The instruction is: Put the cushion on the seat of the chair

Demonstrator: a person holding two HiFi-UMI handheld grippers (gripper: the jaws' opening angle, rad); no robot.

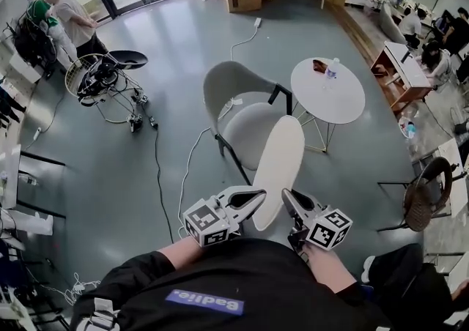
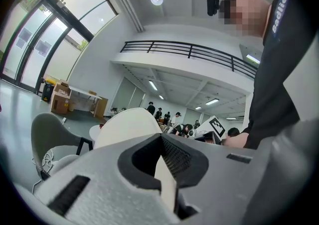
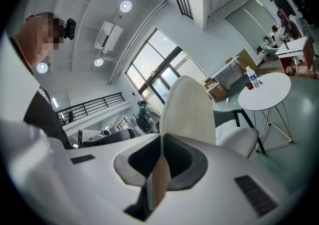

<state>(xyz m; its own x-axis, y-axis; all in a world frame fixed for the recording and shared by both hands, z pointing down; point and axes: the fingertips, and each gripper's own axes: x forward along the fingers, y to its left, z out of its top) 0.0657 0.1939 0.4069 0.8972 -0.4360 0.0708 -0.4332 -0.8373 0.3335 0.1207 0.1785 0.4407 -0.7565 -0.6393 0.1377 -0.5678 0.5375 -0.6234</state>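
Observation:
A cream oval cushion is held on edge in the air between both grippers, close in front of the person. My left gripper is shut on its near left edge, and my right gripper is shut on its near right edge. The grey shell chair stands just beyond, its seat partly hidden by the cushion. In the left gripper view the cushion rises out of the left gripper, with the chair to its left. In the right gripper view the cushion stands in the right gripper, the chair behind it.
A round white table with a bottle stands right of the chair. A cable runs across the floor on its left. A dark chair is at the right, a wire-frame rig at the left, people at desks far right.

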